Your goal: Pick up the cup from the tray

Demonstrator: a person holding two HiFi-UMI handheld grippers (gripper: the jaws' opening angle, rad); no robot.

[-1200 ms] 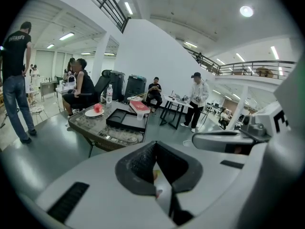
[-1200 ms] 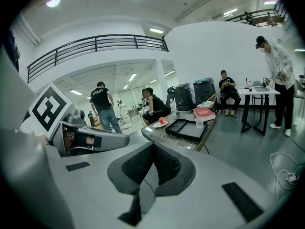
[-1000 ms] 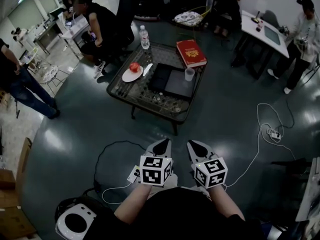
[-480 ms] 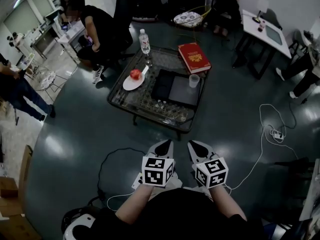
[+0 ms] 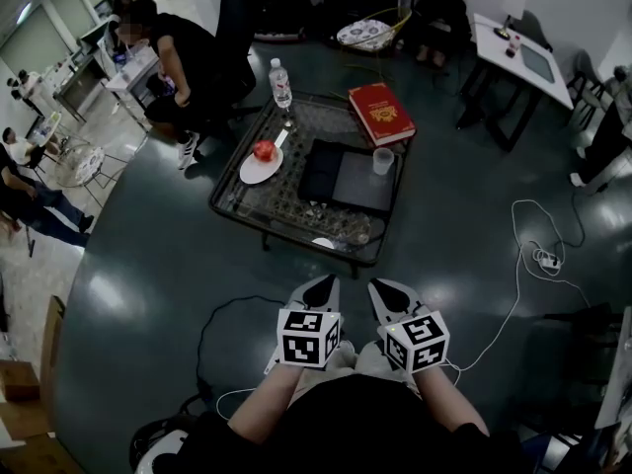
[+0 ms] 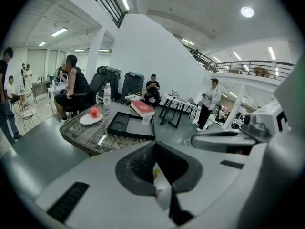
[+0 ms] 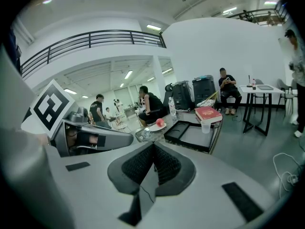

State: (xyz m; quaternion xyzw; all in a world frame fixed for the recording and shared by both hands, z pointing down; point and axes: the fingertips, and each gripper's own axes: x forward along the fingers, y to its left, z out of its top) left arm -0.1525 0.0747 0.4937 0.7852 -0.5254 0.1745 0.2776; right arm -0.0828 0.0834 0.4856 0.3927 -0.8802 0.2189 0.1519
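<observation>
A translucent cup [image 5: 382, 160] stands at the right end of a black tray [image 5: 341, 178] on a low glass-topped table [image 5: 259, 199], well ahead of me. The cup [image 6: 146, 119] and tray [image 6: 127, 126] also show in the left gripper view, and the cup [image 7: 205, 126] and tray [image 7: 189, 133] in the right gripper view. My left gripper [image 5: 321, 287] and right gripper [image 5: 388, 292] are held side by side close to my body, over the floor, short of the table. Both point toward the table. Their jaws are closed together with nothing between them, as seen on the left gripper [image 6: 153, 149] and right gripper [image 7: 153, 148].
On the table are a red book [image 5: 380, 110], a water bottle [image 5: 280, 83] and a white plate [image 5: 254, 171] with a red apple [image 5: 264, 150]. Several people sit or stand behind and left of the table. A white cable [image 5: 523, 265] lies on the floor at right.
The head view has shifted slightly, and the table now sits a little lower and nearer. A person in white at the far right has left the picture. Both grippers keep their place.
</observation>
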